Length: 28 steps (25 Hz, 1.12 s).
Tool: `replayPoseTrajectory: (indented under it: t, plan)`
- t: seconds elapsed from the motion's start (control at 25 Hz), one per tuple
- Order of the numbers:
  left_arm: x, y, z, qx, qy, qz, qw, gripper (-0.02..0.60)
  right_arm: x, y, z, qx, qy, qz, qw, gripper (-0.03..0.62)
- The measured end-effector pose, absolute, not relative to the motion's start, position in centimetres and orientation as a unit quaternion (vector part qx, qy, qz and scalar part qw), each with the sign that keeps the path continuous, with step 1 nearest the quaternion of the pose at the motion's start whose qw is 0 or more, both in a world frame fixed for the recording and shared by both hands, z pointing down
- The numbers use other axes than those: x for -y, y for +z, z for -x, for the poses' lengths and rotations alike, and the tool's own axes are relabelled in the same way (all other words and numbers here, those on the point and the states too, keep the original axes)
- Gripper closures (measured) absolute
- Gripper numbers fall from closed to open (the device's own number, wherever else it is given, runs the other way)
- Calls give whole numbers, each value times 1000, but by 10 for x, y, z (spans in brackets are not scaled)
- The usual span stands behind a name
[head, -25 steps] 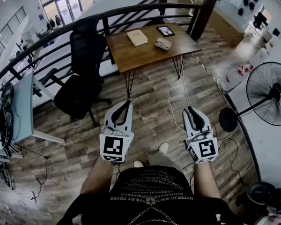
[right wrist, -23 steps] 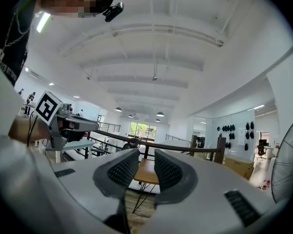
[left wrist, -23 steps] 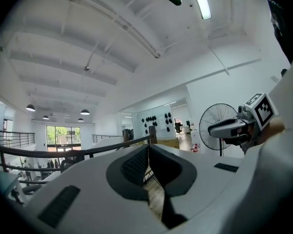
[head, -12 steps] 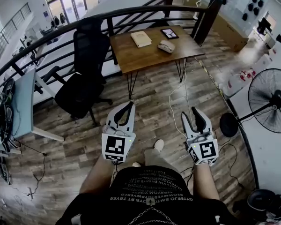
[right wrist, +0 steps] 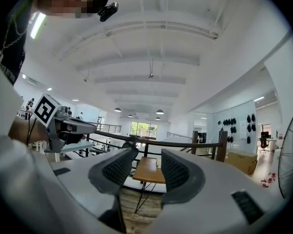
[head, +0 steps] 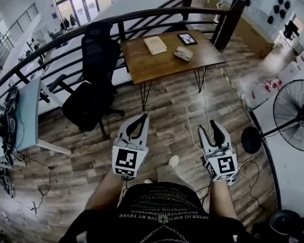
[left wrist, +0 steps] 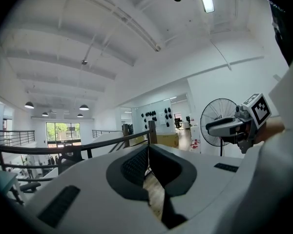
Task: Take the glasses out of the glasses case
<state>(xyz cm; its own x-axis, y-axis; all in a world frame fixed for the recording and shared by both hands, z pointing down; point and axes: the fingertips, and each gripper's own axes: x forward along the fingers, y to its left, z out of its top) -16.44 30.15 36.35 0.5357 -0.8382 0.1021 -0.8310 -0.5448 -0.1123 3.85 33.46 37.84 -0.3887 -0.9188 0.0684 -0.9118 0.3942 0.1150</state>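
Note:
A grey glasses case (head: 183, 54) lies shut on the wooden table (head: 162, 65) far ahead, beside a pale book (head: 155, 44) and a dark tablet (head: 186, 38). Both grippers hang in the air over the wood floor, well short of the table. My left gripper (head: 143, 117) is shut with its tips together and holds nothing; they also meet in the left gripper view (left wrist: 147, 149). My right gripper (head: 209, 126) is open; its jaws have just been opening with nothing between them. The right gripper view shows the table top (right wrist: 149, 170) through the right gripper's (right wrist: 147, 156) gap.
A black office chair (head: 91, 95) stands left of the table. A dark curved railing (head: 142, 15) runs behind it. A standing fan (head: 296, 110) is at the right, cables (head: 195, 120) trail over the floor, and a white desk (head: 25, 115) sits at the left.
The right gripper's jaws have spread from nearly shut to wide apart. Both grippers sit lower in the head view. The left gripper stays shut.

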Motion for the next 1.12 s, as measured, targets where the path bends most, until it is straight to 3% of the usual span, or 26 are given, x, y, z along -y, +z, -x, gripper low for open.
replayPoseTrajectory:
  t: [1.12]
  plan:
    - [-149,392,97,-493,-97,865,3,552,-182,402,-90,858,-8,-508,71,428]
